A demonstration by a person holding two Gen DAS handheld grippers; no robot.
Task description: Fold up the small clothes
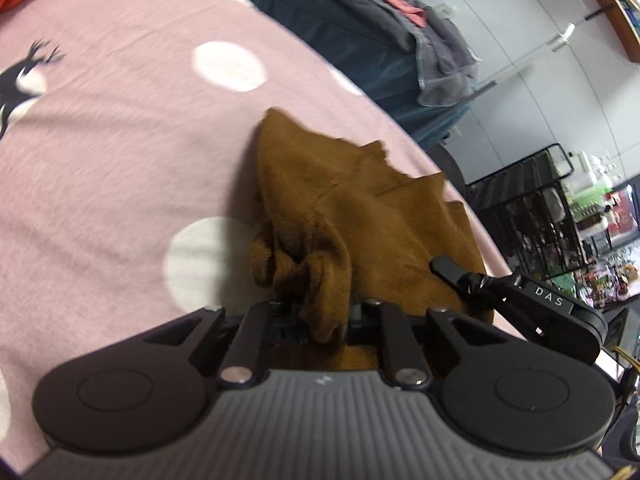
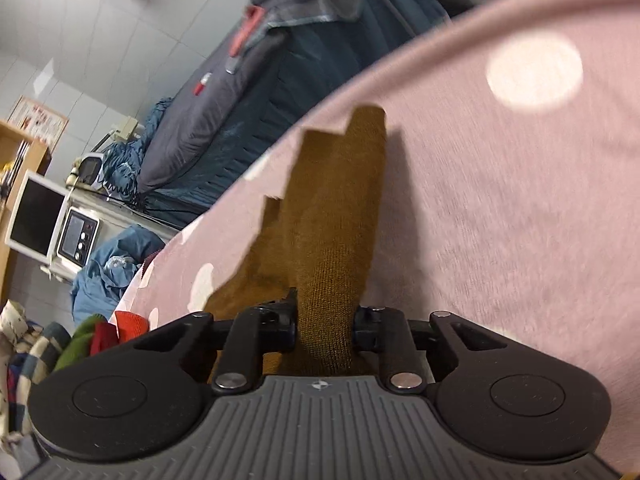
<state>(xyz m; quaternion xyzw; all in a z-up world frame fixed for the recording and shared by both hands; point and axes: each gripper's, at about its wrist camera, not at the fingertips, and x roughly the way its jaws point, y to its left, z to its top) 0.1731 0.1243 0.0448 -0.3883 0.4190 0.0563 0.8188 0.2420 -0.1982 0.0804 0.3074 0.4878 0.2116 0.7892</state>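
Observation:
A small brown knitted garment (image 1: 340,208) lies on a pink bedsheet with white dots (image 1: 120,140). My left gripper (image 1: 320,316) is shut on a bunched edge of it near the camera. The right gripper's finger (image 1: 452,272) shows in the left wrist view, on the garment's right side. In the right wrist view my right gripper (image 2: 325,328) is shut on another edge of the same brown garment (image 2: 336,208), which stretches away across the pink sheet (image 2: 500,200).
A dark blue bed with a grey blanket (image 1: 436,40) lies beyond the sheet's edge. A black wire rack (image 1: 532,208) stands at right. A white appliance (image 2: 60,224) and a pile of clothes (image 2: 104,332) are at left in the right wrist view.

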